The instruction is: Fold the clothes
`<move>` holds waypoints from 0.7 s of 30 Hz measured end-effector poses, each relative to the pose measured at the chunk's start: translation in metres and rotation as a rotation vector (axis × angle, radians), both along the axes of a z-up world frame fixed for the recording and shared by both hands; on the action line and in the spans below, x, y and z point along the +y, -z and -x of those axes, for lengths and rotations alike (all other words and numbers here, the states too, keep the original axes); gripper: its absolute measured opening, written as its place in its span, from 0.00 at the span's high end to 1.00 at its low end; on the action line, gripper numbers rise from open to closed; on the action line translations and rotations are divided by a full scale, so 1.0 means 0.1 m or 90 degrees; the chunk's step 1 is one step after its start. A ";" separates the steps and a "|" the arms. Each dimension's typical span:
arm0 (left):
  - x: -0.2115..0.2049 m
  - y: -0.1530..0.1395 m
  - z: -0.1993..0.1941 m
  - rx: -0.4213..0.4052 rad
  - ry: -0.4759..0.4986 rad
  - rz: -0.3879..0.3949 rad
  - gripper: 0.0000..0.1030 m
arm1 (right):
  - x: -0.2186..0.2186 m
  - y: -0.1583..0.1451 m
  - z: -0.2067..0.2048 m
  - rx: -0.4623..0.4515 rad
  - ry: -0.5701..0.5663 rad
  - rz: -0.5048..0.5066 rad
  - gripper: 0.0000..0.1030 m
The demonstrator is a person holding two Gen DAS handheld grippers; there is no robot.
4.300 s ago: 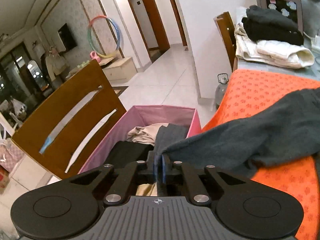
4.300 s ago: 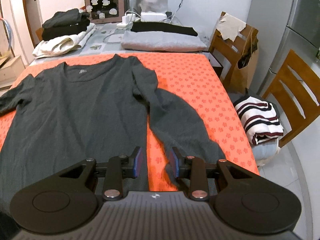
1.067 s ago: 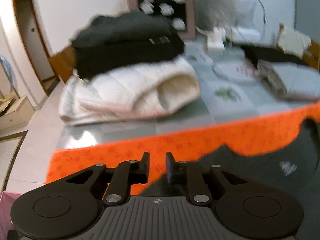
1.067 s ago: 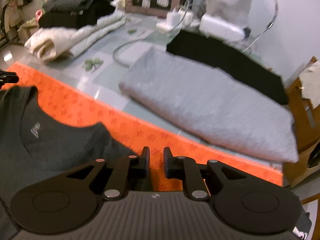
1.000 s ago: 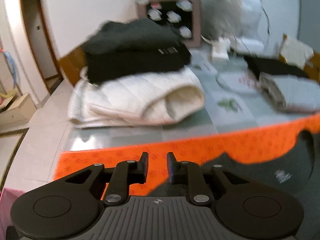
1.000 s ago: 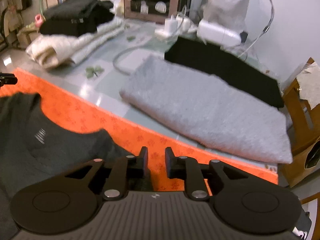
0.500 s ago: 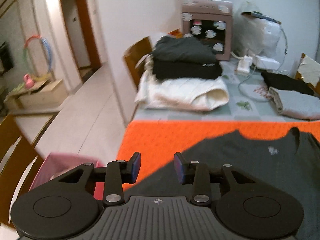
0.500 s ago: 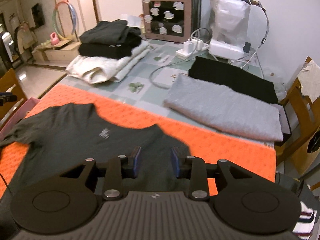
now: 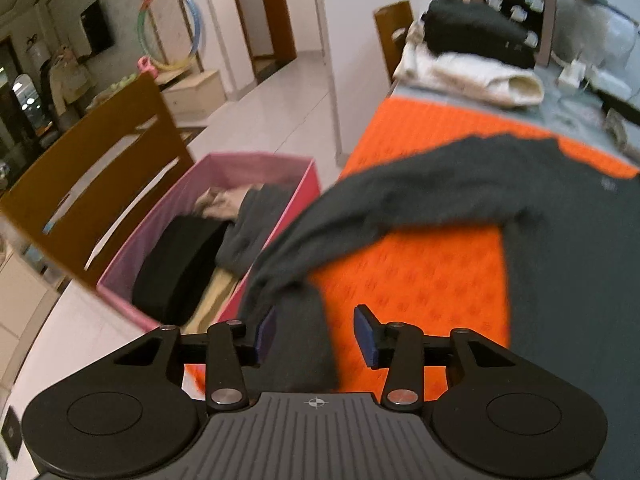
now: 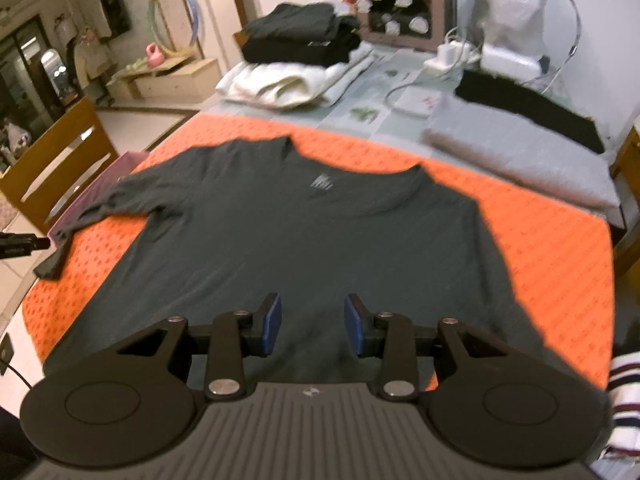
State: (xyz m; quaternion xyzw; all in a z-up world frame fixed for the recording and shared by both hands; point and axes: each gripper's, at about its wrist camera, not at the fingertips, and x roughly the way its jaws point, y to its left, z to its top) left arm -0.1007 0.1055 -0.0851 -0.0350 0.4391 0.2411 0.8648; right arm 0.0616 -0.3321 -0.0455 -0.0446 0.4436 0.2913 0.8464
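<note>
A dark grey long-sleeved shirt (image 10: pixel 320 232) lies flat, collar away from me, on the orange patterned mat (image 10: pixel 552 232). Its left sleeve (image 9: pixel 384 208) runs to the mat's left edge, and the cuff (image 9: pixel 304 340) hangs down there. My left gripper (image 9: pixel 315 334) is open, its blue pads on either side of that cuff without closing on it. My right gripper (image 10: pixel 312 322) is open above the shirt's lower body, holding nothing. In the right wrist view the left gripper's tip (image 10: pixel 24 245) shows at the far left, beside the sleeve end.
A pink fabric bin (image 9: pixel 276 168) with several garments stands on the floor left of the table, beside a wooden chair (image 9: pixel 92 168). At the table's back lie stacked black clothes on a white garment (image 10: pixel 296 64), a grey folded garment (image 10: pixel 532 164) and a black one (image 10: pixel 528 108). A striped garment (image 10: pixel 624 396) sits at the right.
Both grippers have pulled back from the shirt's shoulders toward the near side and opened wider. The left one swung out to the left sleeve's cuff at the mat's edge.
</note>
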 end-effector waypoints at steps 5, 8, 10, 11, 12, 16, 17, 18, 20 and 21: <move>0.19 0.10 0.29 -0.017 -0.007 0.018 0.55 | 0.28 0.05 0.34 0.008 -0.017 0.003 0.61; 0.38 0.12 0.44 -0.026 0.014 0.036 0.54 | 0.52 0.08 0.50 0.013 -0.007 0.003 0.61; 0.57 0.14 0.53 -0.041 0.019 0.064 0.52 | 0.69 0.10 0.60 0.017 0.005 0.004 0.61; 0.67 0.16 0.56 -0.048 0.017 0.084 0.52 | 0.78 0.11 0.64 0.019 0.011 0.005 0.61; 0.79 0.18 0.60 -0.055 0.012 0.109 0.52 | 0.87 0.12 0.69 0.021 0.017 0.005 0.61; 1.17 0.28 0.64 -0.073 0.020 0.197 0.52 | 1.21 0.16 0.89 0.028 0.042 0.007 0.61; 1.24 0.32 0.62 -0.074 0.025 0.220 0.52 | 1.30 0.17 0.94 0.030 0.048 0.008 0.61; 1.29 0.37 0.59 -0.072 0.030 0.244 0.52 | 1.38 0.18 0.99 0.032 0.054 0.008 0.61; 1.40 0.46 0.54 -0.070 0.040 0.290 0.52 | 1.55 0.18 1.08 0.029 0.070 0.013 0.61; 1.45 0.52 0.51 -0.065 0.045 0.311 0.52 | 1.63 0.18 1.12 0.028 0.077 0.015 0.61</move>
